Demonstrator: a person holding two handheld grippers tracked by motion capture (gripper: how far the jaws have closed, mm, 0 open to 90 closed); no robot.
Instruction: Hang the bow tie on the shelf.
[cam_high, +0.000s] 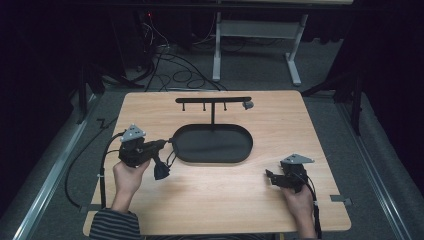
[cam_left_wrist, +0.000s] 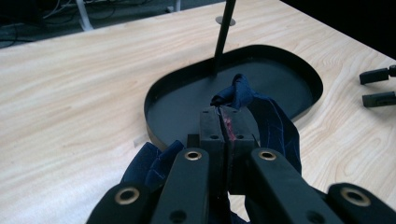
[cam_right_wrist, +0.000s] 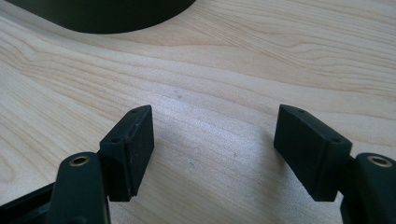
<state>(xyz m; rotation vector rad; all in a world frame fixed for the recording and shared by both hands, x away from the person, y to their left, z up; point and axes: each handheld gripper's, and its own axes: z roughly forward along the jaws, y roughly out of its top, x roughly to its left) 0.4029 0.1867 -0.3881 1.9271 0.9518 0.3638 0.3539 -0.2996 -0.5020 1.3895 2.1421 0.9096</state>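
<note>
Dark blue cloth (cam_left_wrist: 261, 116) pinched in the left hand-held gripper (cam_left_wrist: 227, 122), off the wooden surface (cam_high: 225, 190).
Toward the near right corner, the right hand-held gripper (cam_right_wrist: 214, 140) rests low with jaws spread apart, grasping nothing; farther in, the cloth hangs beside the left end of the black oval tray (cam_high: 212, 157), whose hook stand (cam_high: 213, 100) rises near the far edge.
</note>
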